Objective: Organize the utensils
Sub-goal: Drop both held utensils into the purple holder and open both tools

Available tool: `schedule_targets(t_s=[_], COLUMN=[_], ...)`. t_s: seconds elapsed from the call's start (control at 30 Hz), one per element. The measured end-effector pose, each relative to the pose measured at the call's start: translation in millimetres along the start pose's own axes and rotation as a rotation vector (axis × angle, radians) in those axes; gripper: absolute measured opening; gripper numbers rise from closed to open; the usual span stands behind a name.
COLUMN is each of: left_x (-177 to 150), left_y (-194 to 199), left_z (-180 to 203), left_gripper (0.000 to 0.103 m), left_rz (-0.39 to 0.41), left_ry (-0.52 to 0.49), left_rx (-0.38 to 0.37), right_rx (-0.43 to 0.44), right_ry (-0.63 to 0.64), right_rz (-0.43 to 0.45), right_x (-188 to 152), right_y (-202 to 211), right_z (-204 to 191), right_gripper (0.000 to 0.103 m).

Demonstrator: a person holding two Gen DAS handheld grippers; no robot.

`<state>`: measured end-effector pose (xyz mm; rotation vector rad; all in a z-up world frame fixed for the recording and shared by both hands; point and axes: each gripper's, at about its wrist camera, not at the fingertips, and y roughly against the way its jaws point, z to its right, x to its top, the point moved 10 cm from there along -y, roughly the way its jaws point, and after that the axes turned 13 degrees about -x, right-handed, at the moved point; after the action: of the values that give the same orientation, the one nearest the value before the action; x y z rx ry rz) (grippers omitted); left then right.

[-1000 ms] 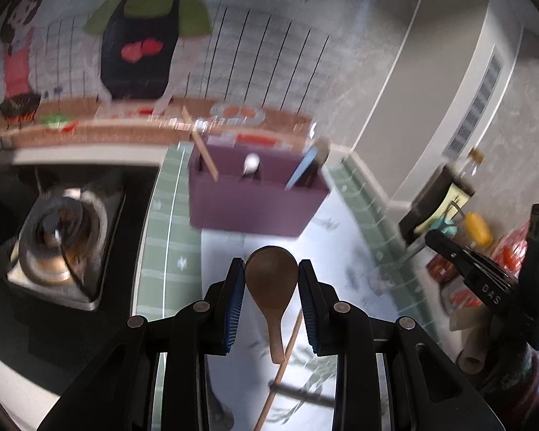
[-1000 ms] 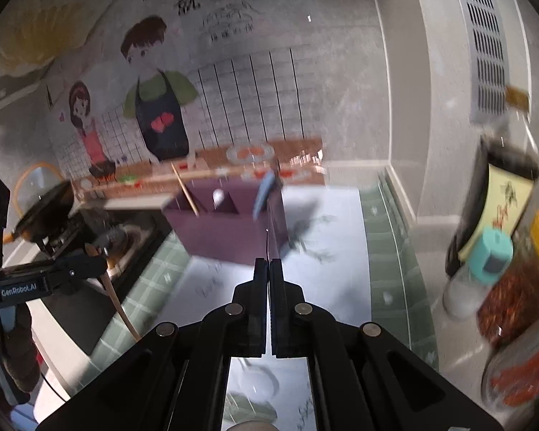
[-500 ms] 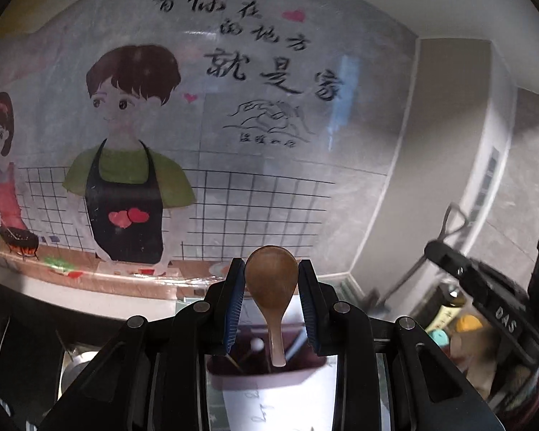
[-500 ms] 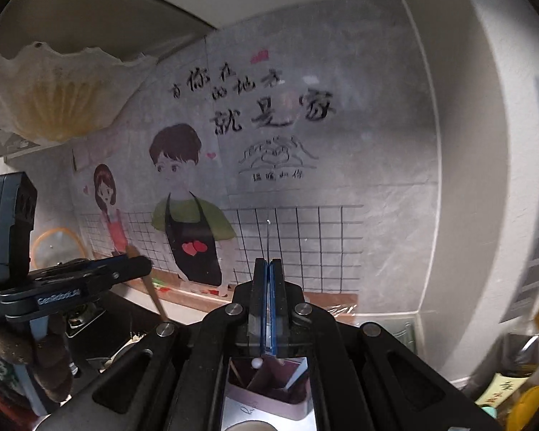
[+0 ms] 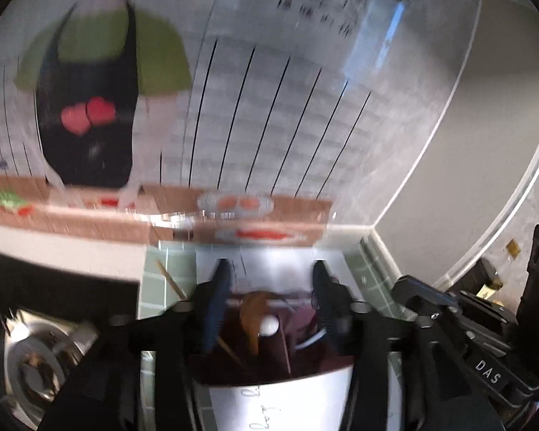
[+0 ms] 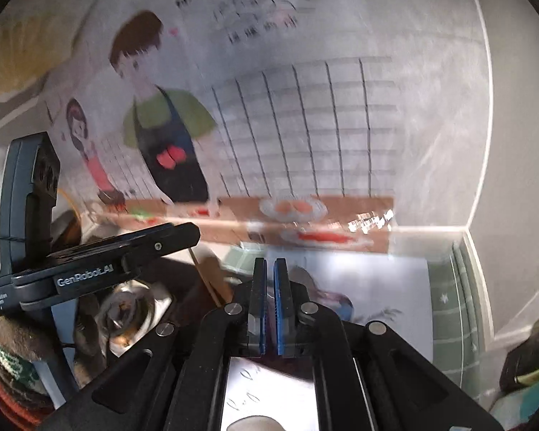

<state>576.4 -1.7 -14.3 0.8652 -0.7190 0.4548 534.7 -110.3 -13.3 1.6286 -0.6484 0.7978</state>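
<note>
Left gripper (image 5: 269, 276) jaws spread, just opened, pinching nothing. Wooden spoon (image 5: 252, 318) free below and between jaws, standing in purple holder (image 5: 302, 355) on bench (image 5: 169, 269). Right gripper (image 6: 269, 269) jaws just parted to narrow gap, nothing between.

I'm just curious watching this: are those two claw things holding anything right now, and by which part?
Nothing is held. The left gripper has just opened; the wooden spoon stands free in the purple holder. The right gripper has parted slightly, empty.
</note>
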Motion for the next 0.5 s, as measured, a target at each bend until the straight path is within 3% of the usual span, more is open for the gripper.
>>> schedule_targets(t_s=[0.17,0.3,0.5], left_x=[-23,-44,-90], left_y=[3,25,56], left_z=[-5,-9,-3], left_gripper=[0.059,0.062,0.068], left_rz=[-0.005,0.005,-0.031], left_ry=[0.041,0.067,0.043], left_rx=[0.005,0.052,0.115], right_rx=[-0.029,-0.057,-0.029], right_ry=[-0.004,0.035,0.170], right_rz=[-0.003,-0.030,-0.113], right_x=[-18,-44,-109], right_y=[11,22,43], right_z=[18,27,15], right_gripper=[0.013,0.016,0.018])
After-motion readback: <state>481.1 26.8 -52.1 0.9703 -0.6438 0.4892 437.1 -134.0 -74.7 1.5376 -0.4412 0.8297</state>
